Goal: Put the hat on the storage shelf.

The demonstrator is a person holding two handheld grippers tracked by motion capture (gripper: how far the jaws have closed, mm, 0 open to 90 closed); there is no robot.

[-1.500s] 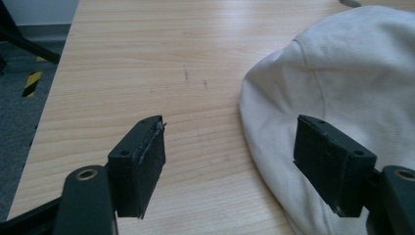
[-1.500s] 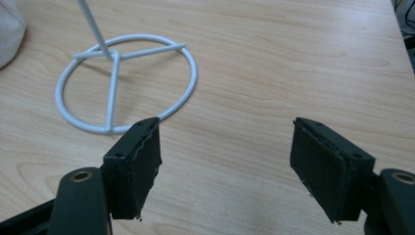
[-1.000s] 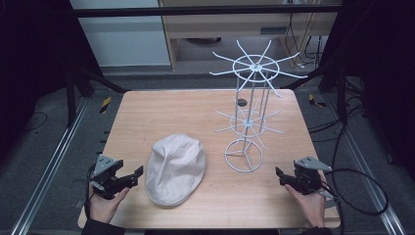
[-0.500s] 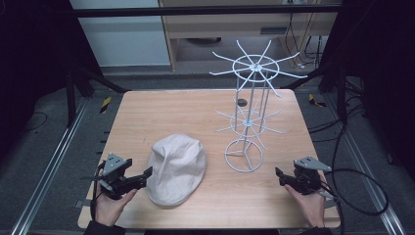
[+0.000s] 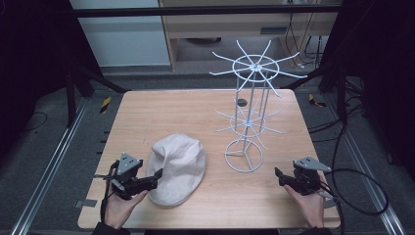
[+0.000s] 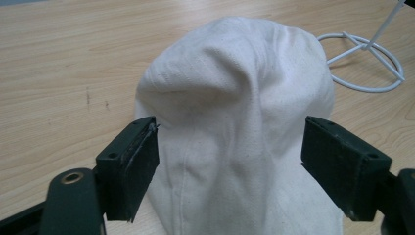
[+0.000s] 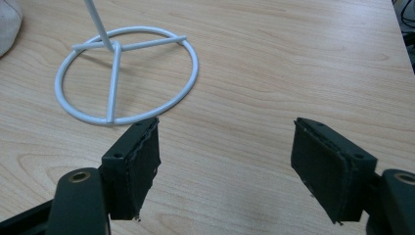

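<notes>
The left gripper (image 6: 230,156), jaws apart, straddles the white cap (image 6: 235,122) near the bench's (image 5: 161,112) front edge; the right gripper (image 7: 225,161) hangs agape.

An off-white fabric cap (image 5: 177,167) lies flat, crown up, in the lower middle of the high view, left of centre. Its cloth is soft and creased, with a fold across the crown and visible stitched seams; its brim end points toward the bottom edge.

cream cap (image 5: 177,169), white wire rack (image 5: 249,110), black tongs (image 5: 157,176)
</notes>
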